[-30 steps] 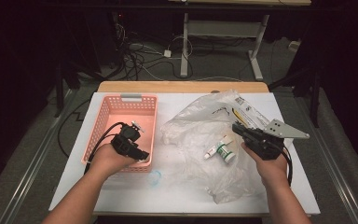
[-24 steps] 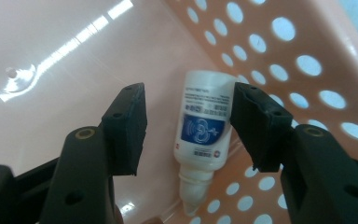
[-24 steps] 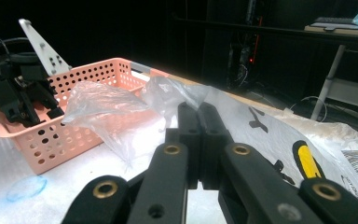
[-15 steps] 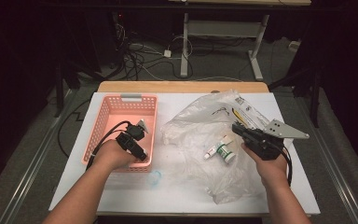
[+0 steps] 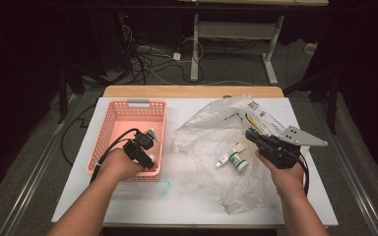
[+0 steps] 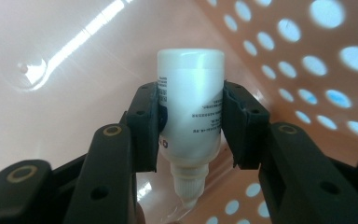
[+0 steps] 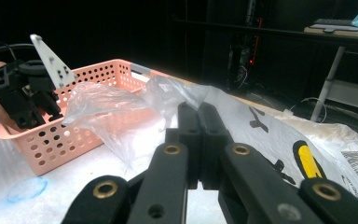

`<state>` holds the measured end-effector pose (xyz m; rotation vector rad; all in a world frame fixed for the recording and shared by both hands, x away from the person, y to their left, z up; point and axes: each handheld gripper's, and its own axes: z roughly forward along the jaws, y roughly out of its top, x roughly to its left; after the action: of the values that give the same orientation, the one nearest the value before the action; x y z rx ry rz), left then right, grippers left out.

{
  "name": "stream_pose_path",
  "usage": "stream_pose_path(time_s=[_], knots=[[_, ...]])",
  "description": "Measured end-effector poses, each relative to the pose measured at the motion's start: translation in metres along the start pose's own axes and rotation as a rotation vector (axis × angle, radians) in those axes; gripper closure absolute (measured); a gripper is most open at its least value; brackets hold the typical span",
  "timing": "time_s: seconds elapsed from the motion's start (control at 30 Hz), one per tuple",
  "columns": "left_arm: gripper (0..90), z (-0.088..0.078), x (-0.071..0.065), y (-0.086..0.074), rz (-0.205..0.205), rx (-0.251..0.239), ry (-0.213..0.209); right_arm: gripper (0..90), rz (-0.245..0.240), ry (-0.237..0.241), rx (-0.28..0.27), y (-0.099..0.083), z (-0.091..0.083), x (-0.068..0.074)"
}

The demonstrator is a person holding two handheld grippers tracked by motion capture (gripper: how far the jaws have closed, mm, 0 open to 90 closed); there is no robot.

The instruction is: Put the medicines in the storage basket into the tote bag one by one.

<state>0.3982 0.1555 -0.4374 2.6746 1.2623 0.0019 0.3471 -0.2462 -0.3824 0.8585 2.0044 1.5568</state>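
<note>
Over one pink basket [image 5: 109,129], left gripper [image 6: 189,122] fingers clamping one white bottle [image 6: 190,109]; right gripper [image 7: 198,142] fingers closed, empty.

I am wearing no sleeves. My left gripper [image 6: 190,135] is showing black jaws with brass-ringed screws; my right gripper [image 7: 199,140] is carrying a grey three-cornered plate and a trailing black cable.
</note>
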Motion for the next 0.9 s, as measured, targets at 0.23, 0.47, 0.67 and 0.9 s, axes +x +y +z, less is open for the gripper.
stream_pose_path(time_s=[0.23,0.47,0.67,0.9], knots=[[58.1,-0.009,0.001,-0.011,-0.013,-0.115,-0.023,90.0,0.001,-0.003,0.002,0.000,0.000,0.001],[58.1,-0.018,0.003,-0.022,-0.030,-0.243,-0.046,90.0,-0.001,-0.003,0.000,0.000,0.000,0.000],[58.0,-0.025,0.002,-0.035,-0.008,-0.363,-0.045,90.0,0.004,-0.005,0.004,0.000,0.000,0.001],[58.0,-0.033,-0.001,-0.051,-0.010,-0.509,-0.043,90.0,-0.001,-0.005,0.002,0.000,0.001,0.001]])
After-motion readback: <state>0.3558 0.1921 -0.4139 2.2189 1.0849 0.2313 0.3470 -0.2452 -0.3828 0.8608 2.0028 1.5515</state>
